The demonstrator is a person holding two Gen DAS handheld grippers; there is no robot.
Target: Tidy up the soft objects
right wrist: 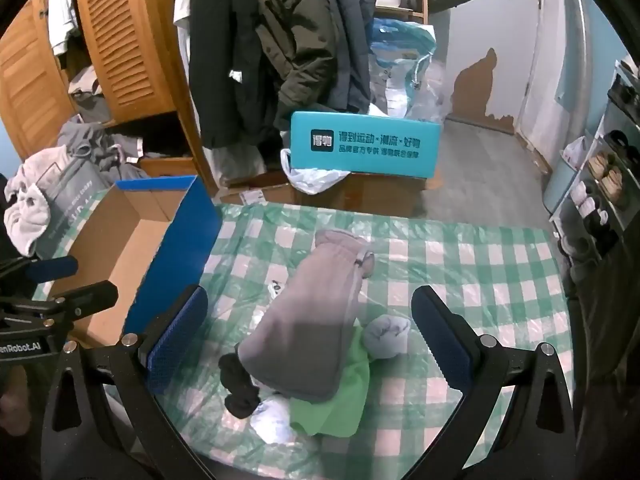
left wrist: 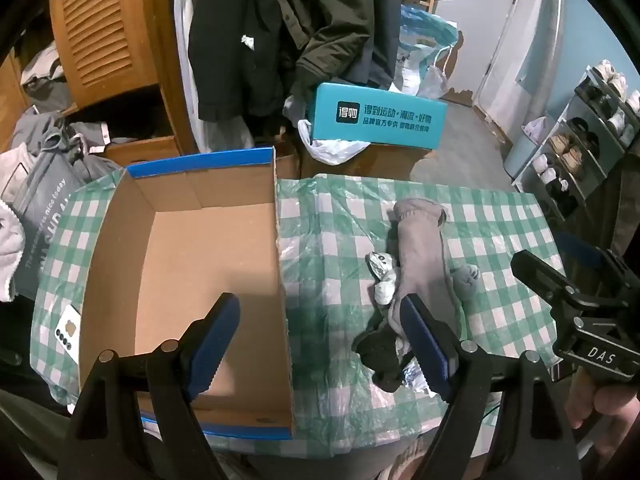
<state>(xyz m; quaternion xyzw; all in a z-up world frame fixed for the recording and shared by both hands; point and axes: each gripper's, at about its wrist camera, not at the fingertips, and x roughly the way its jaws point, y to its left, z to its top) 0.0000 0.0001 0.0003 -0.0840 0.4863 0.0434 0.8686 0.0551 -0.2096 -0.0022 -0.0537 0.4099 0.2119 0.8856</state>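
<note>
An open cardboard box (left wrist: 180,280) with a blue rim stands empty on the left of the green-checked table (left wrist: 500,216). To its right lies a pile of soft things: a grey fleece piece (right wrist: 308,320) on top, a black sock bundle (right wrist: 240,384), a green cloth (right wrist: 344,392), a pale rolled sock (right wrist: 388,336) and a white roll (right wrist: 272,420). My right gripper (right wrist: 312,340) hovers open over this pile, its pads well apart from the fleece. My left gripper (left wrist: 320,344) is open too, straddling the box's right wall, with nothing between its fingers.
A phone (left wrist: 66,328) lies on the table left of the box. Behind the table are a teal carton (left wrist: 376,116), hanging coats (left wrist: 280,32), a louvred wooden wardrobe door (left wrist: 104,28) and clothes heaps. A shoe rack (left wrist: 580,140) stands at the right.
</note>
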